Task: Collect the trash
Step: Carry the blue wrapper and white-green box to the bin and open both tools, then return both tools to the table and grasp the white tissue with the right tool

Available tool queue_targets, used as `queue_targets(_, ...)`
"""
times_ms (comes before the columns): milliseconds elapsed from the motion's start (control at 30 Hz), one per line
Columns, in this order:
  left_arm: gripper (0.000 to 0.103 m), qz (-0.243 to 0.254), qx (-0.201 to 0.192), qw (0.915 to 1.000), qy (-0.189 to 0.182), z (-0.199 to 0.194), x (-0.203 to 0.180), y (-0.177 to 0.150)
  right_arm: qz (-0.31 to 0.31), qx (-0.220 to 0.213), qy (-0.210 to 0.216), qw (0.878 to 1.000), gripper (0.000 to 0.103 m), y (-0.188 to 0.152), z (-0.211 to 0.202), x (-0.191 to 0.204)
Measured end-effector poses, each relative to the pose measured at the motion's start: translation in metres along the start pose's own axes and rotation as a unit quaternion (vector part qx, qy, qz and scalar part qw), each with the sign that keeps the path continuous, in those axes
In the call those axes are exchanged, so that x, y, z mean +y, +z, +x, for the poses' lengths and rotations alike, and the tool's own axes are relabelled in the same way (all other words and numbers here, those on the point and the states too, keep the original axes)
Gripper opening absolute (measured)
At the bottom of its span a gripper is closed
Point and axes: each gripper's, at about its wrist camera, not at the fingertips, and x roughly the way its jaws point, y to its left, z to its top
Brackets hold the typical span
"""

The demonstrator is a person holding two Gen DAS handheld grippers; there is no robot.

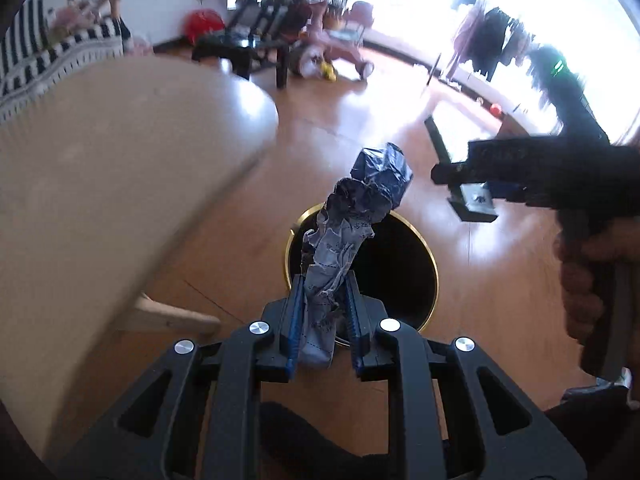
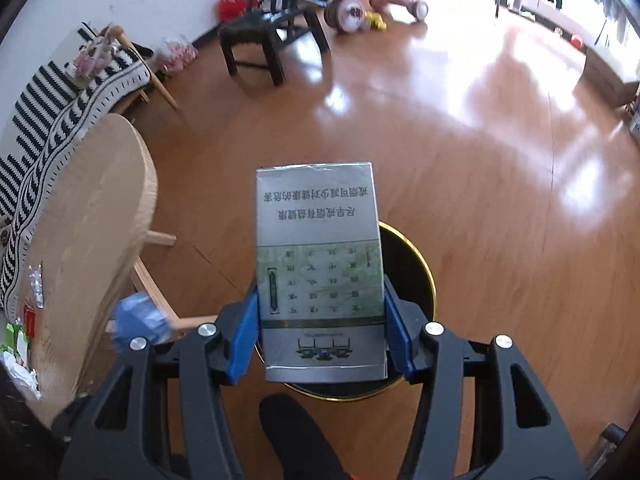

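Note:
My left gripper (image 1: 324,280) is shut on a crumpled wad of blue-and-grey printed paper (image 1: 360,208), which sticks out beyond the fingertips above a black bin with a gold rim (image 1: 425,240). My right gripper (image 2: 320,288) is shut on a flat silver box with printed characters (image 2: 316,240), gripped by its two long sides over the same bin (image 2: 430,276). The left wrist view also shows the right gripper (image 1: 472,188) at the right, held by a hand (image 1: 580,288). A blurred blue shape (image 2: 136,318) shows low left in the right wrist view.
A round wooden table (image 2: 92,208) stands left of the bin, with scraps of litter (image 2: 24,320) near its edge. Behind it is a striped sofa (image 2: 60,92). A black chair (image 2: 260,32) and pink tricycle (image 2: 360,0) stand far across the wooden floor. A dark foot (image 2: 296,432) is near the bin.

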Motion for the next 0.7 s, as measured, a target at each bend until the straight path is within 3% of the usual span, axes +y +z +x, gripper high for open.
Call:
queue_targets(100, 0.019, 0.011, 0.012, 0.9998, 0.013, 0.020, -0.002, -0.001, -0.008, 0.004, 0.002, 1.000, 0.055, -0.001, 0.003, 0.002)
queue_targets(467, 0.020, 0.012, 0.019, 0.9996, -0.017, 0.040, -0.010, 0.009, -0.015, 0.000, -0.008, 1.000, 0.056, 0.006, 0.004, 0.012)
queue_targets(533, 0.029, 0.023, 0.016, 0.9994, -0.020, 0.043, -0.012, 0.011, -0.014, -0.005, -0.020, 1.000, 0.063, 0.005, 0.004, 0.012)
queue_targets(600, 0.062, 0.028, 0.019, 0.9991, -0.026, 0.048, -0.012, 0.012, -0.014, -0.008, -0.026, 1.000, 0.073, 0.004, 0.002, 0.013)
queue_targets(700, 0.066, 0.025, 0.011, 0.9994, -0.023, 0.049, -0.011, 0.011, -0.016, -0.014, -0.030, 0.999, 0.075, 0.003, 0.000, 0.014)
